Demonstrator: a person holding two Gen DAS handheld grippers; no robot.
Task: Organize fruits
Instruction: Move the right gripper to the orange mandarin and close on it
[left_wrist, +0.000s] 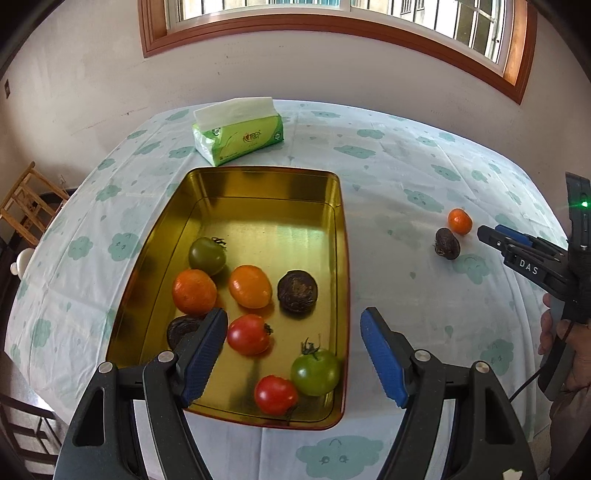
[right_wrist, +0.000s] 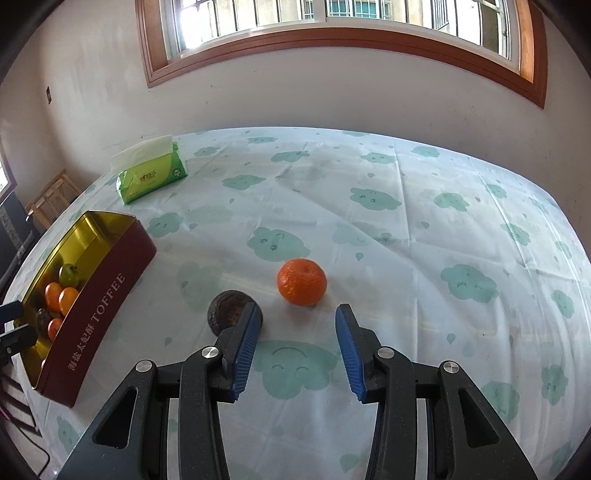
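- Tin (right_wrist: 99, 295): dark red side wall reads "TOFFEE" in pale letters, with a run of Chinese characters before it. Gold inside.
- Right tongs (left_wrist: 491, 234) body carries a "DAS" label, seen from the left wrist view; green light lit above it.
- Tissue pack (left_wrist: 240, 138): green wrapper, red logo too small to read, white tissue sticking out the top. Sits on the tabletop (left_wrist: 406, 166) beyond the tin's far end.
- In the tin (left_wrist: 258, 184): two green tomatoes (left_wrist: 207, 255) (left_wrist: 315, 371), two red tomatoes (left_wrist: 248, 334) (left_wrist: 275, 394), two orange fruits (left_wrist: 194, 291) (left_wrist: 250, 286), one dark wrinkled fruit (left_wrist: 297, 291), a second dark one (left_wrist: 181, 328) partly hidden behind a left tong finger.
- Outside the tin, on the cloud-print cloth: one orange (right_wrist: 302, 281) and one dark wrinkled fruit (right_wrist: 231, 312), near each other, well apart from the tin.
- Left tongs (left_wrist: 293, 354): released, spread wide, nothing held, over the near end of the tin.
- Right tongs (right_wrist: 295, 350): released, nothing held, orange just ahead of the gap, dark fruit partly behind the left finger.
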